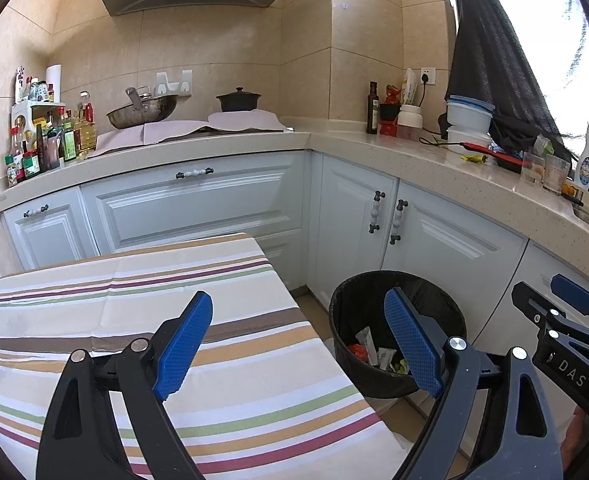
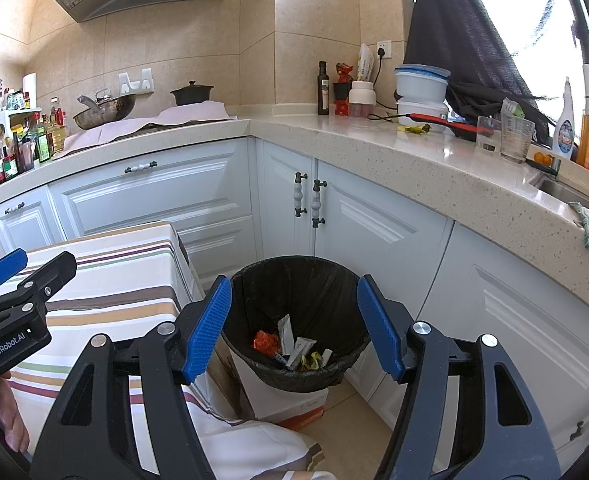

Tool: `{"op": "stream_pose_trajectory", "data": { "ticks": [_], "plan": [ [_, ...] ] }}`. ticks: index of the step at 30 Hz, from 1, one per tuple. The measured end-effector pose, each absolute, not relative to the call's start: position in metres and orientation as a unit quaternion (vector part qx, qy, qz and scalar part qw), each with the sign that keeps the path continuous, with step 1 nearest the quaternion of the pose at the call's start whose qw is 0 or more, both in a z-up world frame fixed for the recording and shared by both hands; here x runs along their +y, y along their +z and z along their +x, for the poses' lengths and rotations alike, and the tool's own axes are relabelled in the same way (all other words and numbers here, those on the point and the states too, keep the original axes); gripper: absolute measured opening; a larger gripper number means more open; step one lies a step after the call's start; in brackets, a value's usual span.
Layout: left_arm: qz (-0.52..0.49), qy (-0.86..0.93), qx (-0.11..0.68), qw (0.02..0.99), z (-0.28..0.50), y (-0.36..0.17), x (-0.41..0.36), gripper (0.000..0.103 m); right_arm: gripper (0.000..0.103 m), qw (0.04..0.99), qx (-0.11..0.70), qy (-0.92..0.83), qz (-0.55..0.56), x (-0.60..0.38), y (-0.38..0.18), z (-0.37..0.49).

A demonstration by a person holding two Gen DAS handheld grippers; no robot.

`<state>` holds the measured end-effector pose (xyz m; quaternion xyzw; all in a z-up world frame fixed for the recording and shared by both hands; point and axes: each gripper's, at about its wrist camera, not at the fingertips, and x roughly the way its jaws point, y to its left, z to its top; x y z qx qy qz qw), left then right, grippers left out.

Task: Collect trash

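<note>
Wrappers (image 2: 294,350) are seen gathered in the bin (image 2: 254,280) beside the cleared bench (image 1: 134,280), both grippers' jaws held open and empty.

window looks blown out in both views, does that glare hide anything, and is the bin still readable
Left wrist view: window bleaches to white, nothing outside shows; trash bin stays sharp. Right wrist view: same white window, bottles beside it backlit; wrappers in the bin are clear.

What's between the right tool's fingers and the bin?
Nothing. In the right wrist view, the open, empty right tool hangs over the bin, with clear air down to the trash inside.
</note>
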<state>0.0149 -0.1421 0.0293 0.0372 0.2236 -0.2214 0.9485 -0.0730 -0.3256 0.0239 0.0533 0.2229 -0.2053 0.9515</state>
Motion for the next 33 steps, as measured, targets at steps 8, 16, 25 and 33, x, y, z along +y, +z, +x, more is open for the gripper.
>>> {"op": "stream_pose_trajectory", "data": {
  "ticks": [8, 16, 25, 33],
  "plan": [
    [0.036, -0.223, 0.225, 0.948, 0.0146, 0.0293, -0.1418, 0.085, 0.064, 0.951, 0.223, -0.205, 0.054, -0.3255, 0.0227, -0.0717],
    [0.036, -0.222, 0.223, 0.949, 0.0148, 0.0301, -0.1426, 0.085, 0.064, 0.951, 0.223, -0.205, 0.053, -0.3255, 0.0228, -0.0715],
    [0.031, -0.224, 0.223, 0.948, 0.0155, 0.0318, -0.1417, 0.085, 0.07, 0.952, 0.222, -0.204, 0.053, -0.3245, 0.0179, -0.0715],
    [0.034, -0.22, 0.22, 0.95, 0.0156, 0.0325, -0.1426, 0.085, 0.07, 0.952, 0.225, -0.203, 0.053, -0.3234, 0.018, -0.0717]
  ]
}}
